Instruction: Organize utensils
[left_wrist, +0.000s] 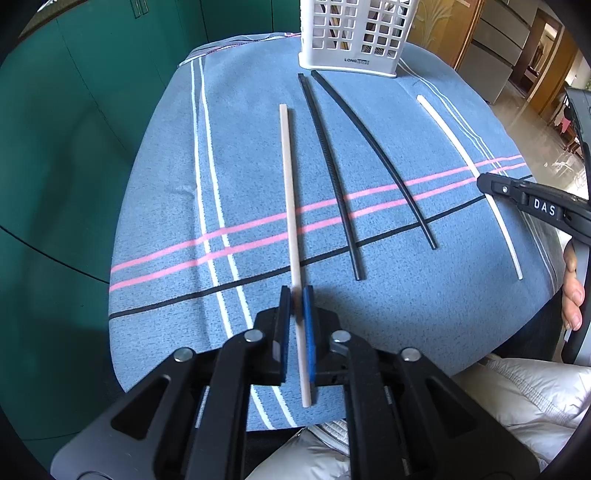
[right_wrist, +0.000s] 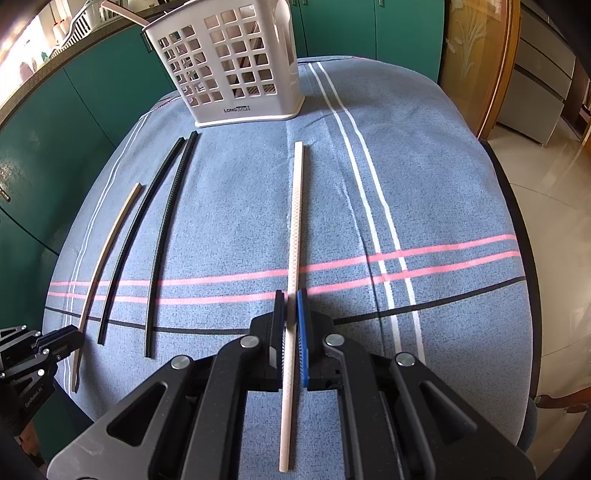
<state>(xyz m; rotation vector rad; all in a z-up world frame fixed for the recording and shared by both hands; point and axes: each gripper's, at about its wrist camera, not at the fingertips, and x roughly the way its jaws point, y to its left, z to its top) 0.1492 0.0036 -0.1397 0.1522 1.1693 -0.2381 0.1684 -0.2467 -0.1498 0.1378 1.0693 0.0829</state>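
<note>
A beige chopstick (left_wrist: 291, 206) lies lengthwise on the blue striped cloth (left_wrist: 166, 221). Its near end sits between the jaws of my left gripper (left_wrist: 297, 295). It lies against the blue pad, and a narrow gap shows on the other side, so this gripper is open. My right gripper (right_wrist: 291, 297) is shut on a white patterned chopstick (right_wrist: 295, 221), which also lies along the cloth (right_wrist: 424, 184). Two black chopsticks (left_wrist: 332, 173) (right_wrist: 147, 240) lie between them. A white slotted basket (left_wrist: 354, 37) (right_wrist: 229, 66) stands at the far edge.
Green cabinet doors (left_wrist: 74, 129) surround the table on the left and behind. A person's hand (left_wrist: 572, 295) and a grey padded jacket (left_wrist: 517, 398) are at the near right. A pale utensil handle (right_wrist: 122, 13) sticks out of the basket.
</note>
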